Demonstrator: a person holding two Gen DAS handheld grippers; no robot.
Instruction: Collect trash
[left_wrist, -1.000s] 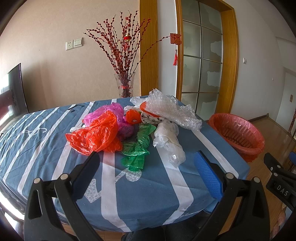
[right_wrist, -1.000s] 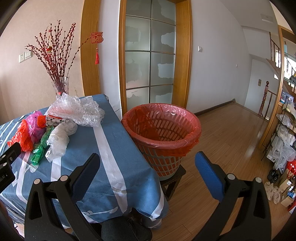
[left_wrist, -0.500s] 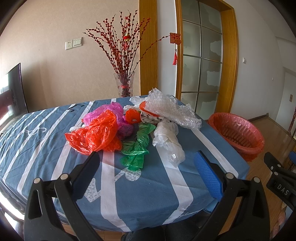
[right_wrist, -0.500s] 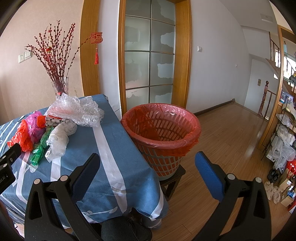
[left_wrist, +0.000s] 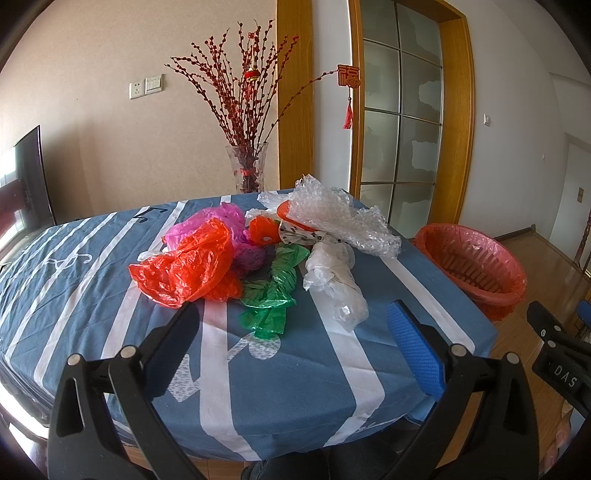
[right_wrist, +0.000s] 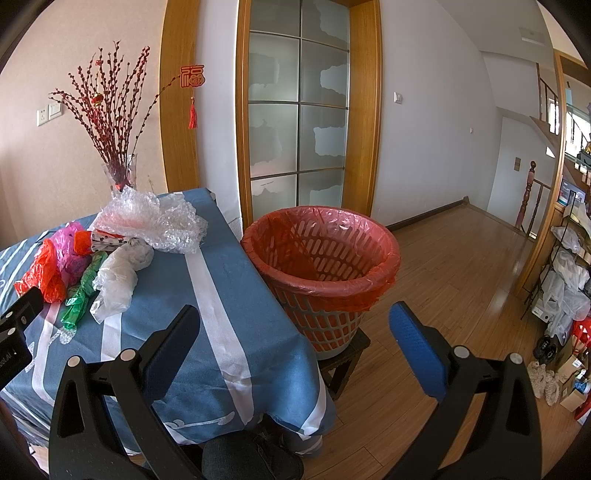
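Crumpled plastic bags (left_wrist: 192, 266) in red, pink, green and white lie heaped with bubble wrap (left_wrist: 340, 218) mid-table on the striped blue cloth (left_wrist: 295, 362); light, slippery film likely best pinched at a bunched fold. Left gripper (left_wrist: 291, 325) and right gripper (right_wrist: 295, 325) hover with jaws spread, empty. The red-lined basket (right_wrist: 321, 258) waits just beside the table.

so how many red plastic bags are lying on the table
2: a big red bag at the pile's left front, and a small red bag behind it, mid-pile beside the pink bag. More may be hidden under the bubble wrap.
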